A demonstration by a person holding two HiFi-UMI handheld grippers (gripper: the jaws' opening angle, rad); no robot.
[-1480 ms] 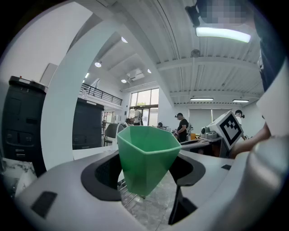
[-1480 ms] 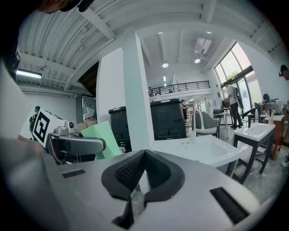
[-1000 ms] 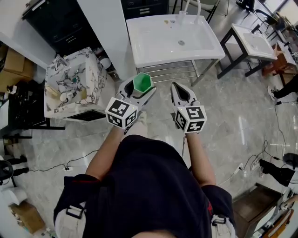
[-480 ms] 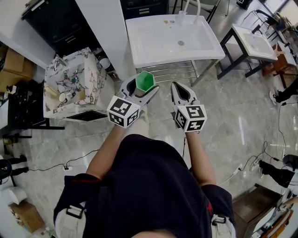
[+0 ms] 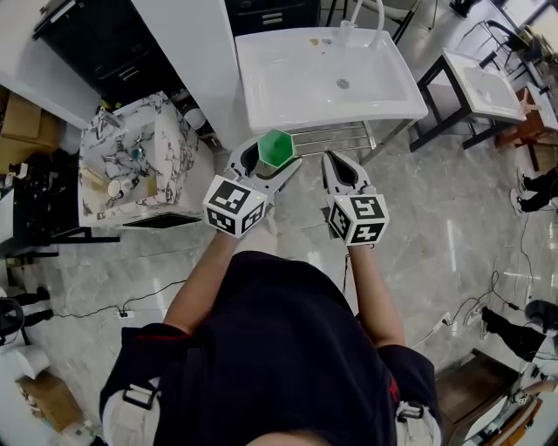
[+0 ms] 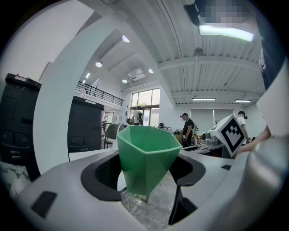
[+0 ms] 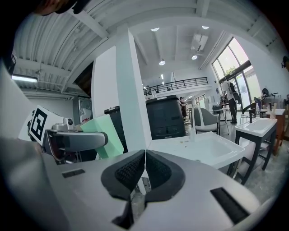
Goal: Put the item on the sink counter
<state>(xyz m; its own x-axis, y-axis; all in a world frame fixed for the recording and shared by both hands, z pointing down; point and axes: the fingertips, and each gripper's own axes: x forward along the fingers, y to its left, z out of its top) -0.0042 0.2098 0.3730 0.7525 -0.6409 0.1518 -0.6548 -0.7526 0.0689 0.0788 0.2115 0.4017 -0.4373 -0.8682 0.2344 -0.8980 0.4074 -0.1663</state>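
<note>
One green cup (image 5: 275, 145) sits clamped in the left gripper (image 5: 272, 157). The jaws are spread wide around it, with a pad pressing on each side. The cup is upright with its mouth up, and its faceted walls narrow toward the base. It hangs in the air above the grey floor (image 5: 436, 235), just short of the near edge of the white sink (image 5: 261, 104) and not yet over the counter. A metal rack (image 5: 340, 135) shows under the basin, just beyond the cup.

The right gripper (image 5: 334, 163) is held level beside it, to the right of the cup and apart from it. Its jaws are pressed together with nothing between them. Both grippers point toward the sink.

A faucet (image 5: 377, 17) stands on the far rim with a few small items too small to tell. A marbled table (image 5: 170, 144) stands to the left, and a second sink (image 5: 488, 83) is at the far right.
</note>
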